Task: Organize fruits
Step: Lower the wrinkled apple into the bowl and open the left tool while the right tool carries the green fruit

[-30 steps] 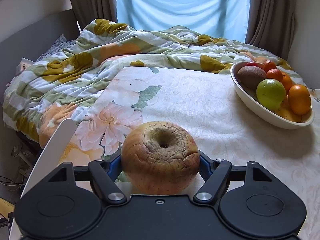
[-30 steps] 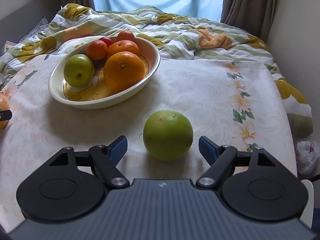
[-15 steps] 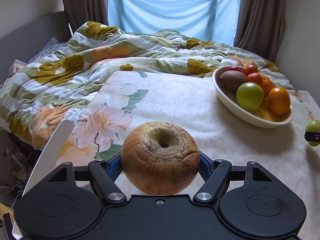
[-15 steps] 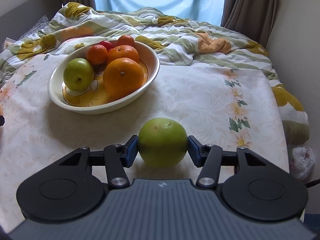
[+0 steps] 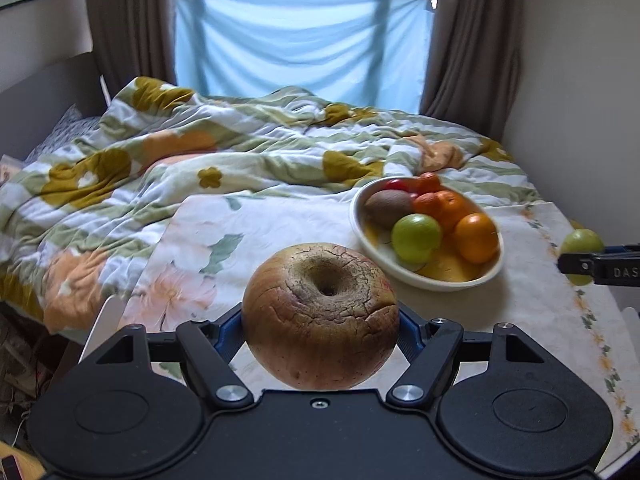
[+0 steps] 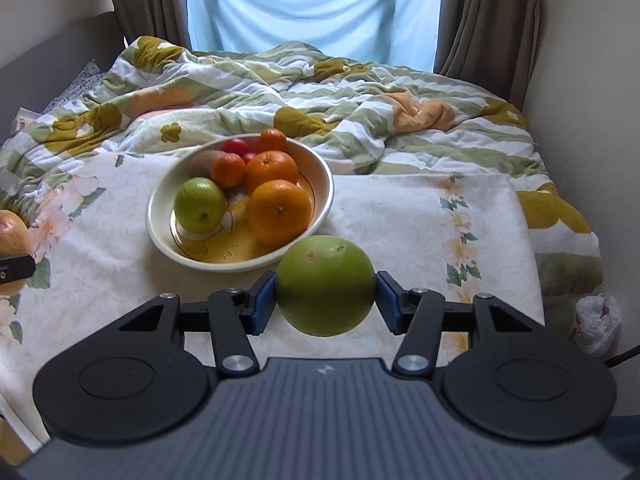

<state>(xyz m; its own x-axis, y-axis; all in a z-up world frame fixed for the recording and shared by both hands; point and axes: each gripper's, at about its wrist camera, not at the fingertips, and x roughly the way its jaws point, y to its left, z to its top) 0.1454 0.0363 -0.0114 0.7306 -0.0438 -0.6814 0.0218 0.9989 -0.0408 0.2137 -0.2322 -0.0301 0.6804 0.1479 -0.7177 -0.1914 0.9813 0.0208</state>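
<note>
My left gripper (image 5: 320, 330) is shut on a wrinkled brown apple (image 5: 320, 316) and holds it above the table, left of the bowl. My right gripper (image 6: 325, 300) is shut on a green apple (image 6: 325, 286) and holds it lifted just in front of the bowl's near rim. The cream bowl (image 6: 160, 236) (image 5: 400, 276) holds oranges (image 6: 279, 211), a green apple (image 6: 199, 205), a kiwi and small red fruits. The right gripper with its green apple shows at the right edge of the left wrist view (image 5: 581, 255). The brown apple shows at the left edge of the right wrist view (image 6: 12, 232).
The table wears a floral cloth (image 6: 420, 216). A rumpled flowered quilt (image 5: 200, 148) lies on the bed behind it. A wall runs along the right. A white plastic bag (image 6: 598, 318) sits on the floor at the right.
My right gripper closed on the green apple and lifted it toward the bowl. My left gripper rose with the brown apple, and the bowl now appears nearer the centre of its view.
</note>
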